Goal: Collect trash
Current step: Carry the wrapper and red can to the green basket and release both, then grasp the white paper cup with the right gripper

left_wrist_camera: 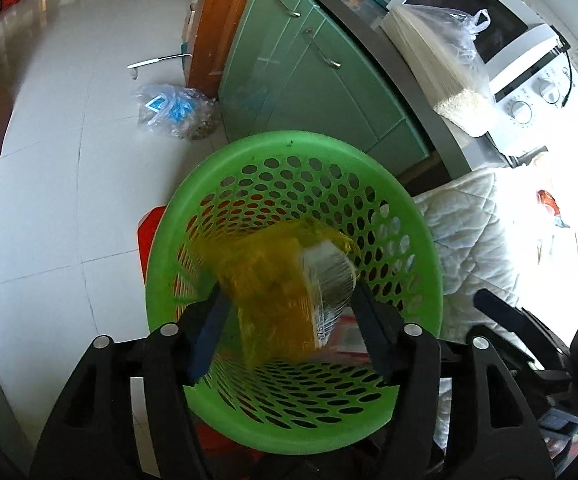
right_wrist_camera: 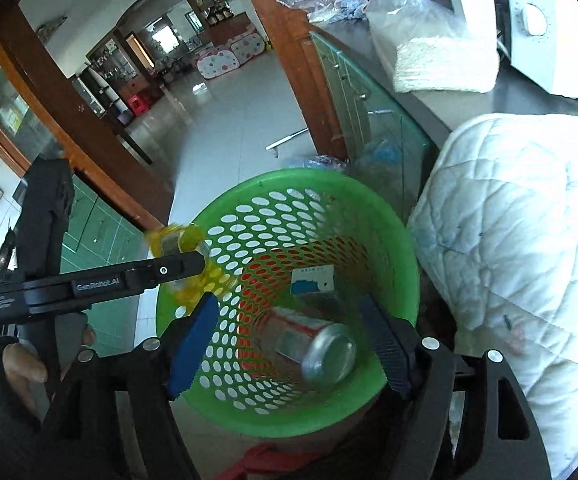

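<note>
Left of the left gripper (left_wrist_camera: 285, 304): bare white tile floor (left_wrist_camera: 49, 200), wide open, with a crumpled clear plastic bag (left_wrist_camera: 175, 110) lying well ahead against a green cabinet (left_wrist_camera: 301, 76). Directly beneath and ahead: a green perforated basket (left_wrist_camera: 301, 148), mouth open toward the camera, rim unobstructed. Jaws parted, fingers either side of a yellow plastic wrapper (left_wrist_camera: 277, 276) blurred at the basket's mouth; contact with the pads not discernible. To the right, past the basket rim: a white quilted cover (left_wrist_camera: 469, 232), close against the basket; above it a dark countertop edge carrying a bagged bundle of noodles (left_wrist_camera: 441, 68) and a white microwave (left_wrist_camera: 489, 36).

From the right wrist view: far left, a hand (right_wrist_camera: 21, 364) gripping the left gripper's black body, which reaches across to the basket's left rim. Right gripper (right_wrist_camera: 293, 344) over the basket, jaws apart, clamped on nothing. Between and below its fingers, inside the basket: an aluminium can (right_wrist_camera: 313, 348) on its side, blurred, clear of both pads, and beyond it a blue-and-white carton (right_wrist_camera: 313, 280). Hard on the right, the quilted cover crowding the rim; open floor only ahead-left, through a wooden doorway.
</note>
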Motion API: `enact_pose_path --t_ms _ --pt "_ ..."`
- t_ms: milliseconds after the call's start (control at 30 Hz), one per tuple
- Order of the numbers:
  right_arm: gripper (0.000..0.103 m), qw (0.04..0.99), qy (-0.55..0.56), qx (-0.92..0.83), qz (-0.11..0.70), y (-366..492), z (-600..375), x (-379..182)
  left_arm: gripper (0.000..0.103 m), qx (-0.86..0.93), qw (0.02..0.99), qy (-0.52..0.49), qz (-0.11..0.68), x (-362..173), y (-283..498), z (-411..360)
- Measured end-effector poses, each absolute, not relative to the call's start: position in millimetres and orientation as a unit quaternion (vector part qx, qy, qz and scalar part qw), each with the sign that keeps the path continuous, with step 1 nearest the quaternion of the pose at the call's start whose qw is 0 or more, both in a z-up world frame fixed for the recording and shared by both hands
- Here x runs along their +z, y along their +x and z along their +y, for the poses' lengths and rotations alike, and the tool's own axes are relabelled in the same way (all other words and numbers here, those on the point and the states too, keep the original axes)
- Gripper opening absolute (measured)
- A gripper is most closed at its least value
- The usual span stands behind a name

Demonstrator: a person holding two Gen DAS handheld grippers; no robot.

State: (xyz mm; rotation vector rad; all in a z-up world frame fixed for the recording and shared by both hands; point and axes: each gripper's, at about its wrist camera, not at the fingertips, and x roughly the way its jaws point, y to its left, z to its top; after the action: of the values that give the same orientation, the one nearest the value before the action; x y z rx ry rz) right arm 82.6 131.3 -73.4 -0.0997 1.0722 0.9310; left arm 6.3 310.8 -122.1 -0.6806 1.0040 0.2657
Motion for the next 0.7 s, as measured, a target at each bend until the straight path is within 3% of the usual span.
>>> enact_pose_path --t_ms 233,700 --pt "0.076 0.775 -0.031 0.423 0.469 87.6 98.8 -51.4 0.076 0.124 0.819 -0.305 0.469 -111.6 12.8 297.9" --pt "0.080 0.844 -0.016 0.331 0.421 119.4 -15.3 -2.0 0.083 0.095 0.843 -0.262 0.460 -76.4 40.8 248.5"
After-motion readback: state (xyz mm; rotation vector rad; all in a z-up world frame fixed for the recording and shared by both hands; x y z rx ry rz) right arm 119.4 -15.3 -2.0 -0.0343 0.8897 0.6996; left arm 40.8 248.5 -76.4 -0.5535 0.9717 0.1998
